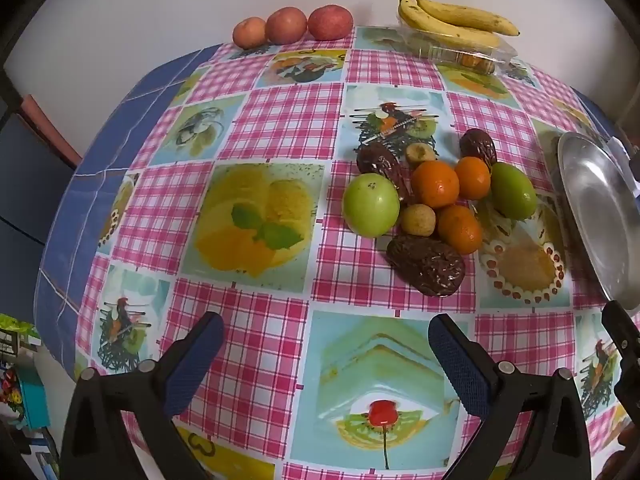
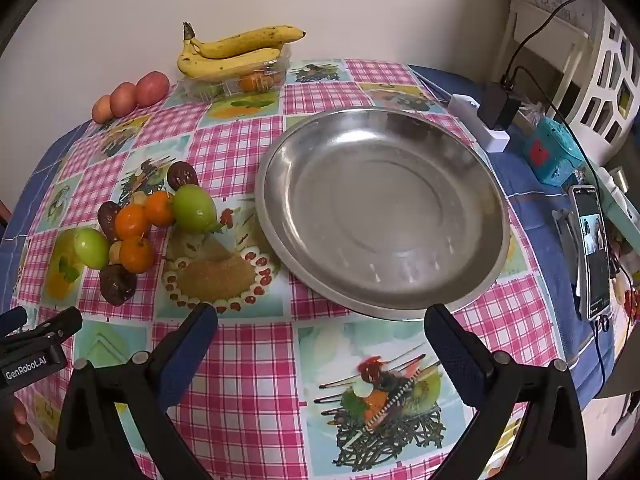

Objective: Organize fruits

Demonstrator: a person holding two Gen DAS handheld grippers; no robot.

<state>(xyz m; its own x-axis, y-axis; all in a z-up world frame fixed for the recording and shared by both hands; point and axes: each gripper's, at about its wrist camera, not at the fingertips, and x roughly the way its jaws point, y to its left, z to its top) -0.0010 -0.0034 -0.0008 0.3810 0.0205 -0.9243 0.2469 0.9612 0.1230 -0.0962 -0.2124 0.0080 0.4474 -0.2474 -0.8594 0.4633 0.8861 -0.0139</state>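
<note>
We see a table draped in a glossy oilcloth (image 1: 280, 128) printed with pink-and-white gingham squares alternating with pale blue dessert and fruit pictures; a plain blue cloth (image 1: 120, 120) shows beyond its left and far-right edges. The table stands against a bare off-white wall (image 1: 160, 0). Our left gripper (image 1: 326, 344), black with blue textured pads, hovers low over the near edge with its jaws spread wide and nothing between them. Our right gripper (image 2: 320, 334) is likewise gaping and empty, poised just before the near rim of a large round stainless-steel dish (image 2: 460, 168), which holds nothing. Left of the dish and apart from it lies the mixed fruit pile: two green round fruits (image 1: 371, 210), three small oranges (image 1: 435, 184), three dark wrinkled dates (image 1: 426, 266) and two small tan longan-like fruits (image 1: 418, 220), all touching in one cluster on the cloth. Along the far edge by the wall, three reddish apples (image 1: 286, 25) sit in a row, each touching the next. To their right, a bunch of yellow speckled bananas (image 1: 452, 20) rests atop a clear plastic clamshell box (image 2: 264, 70) with small orange fruit inside. At the table's right side the right wrist view shows a white block carrying a black plug adapter (image 2: 500, 106) with a cable, a teal box (image 2: 554, 156), and an upright smartphone (image 2: 592, 252) with its screen lit. A white lattice chair (image 2: 612, 80) stands beyond.
</note>
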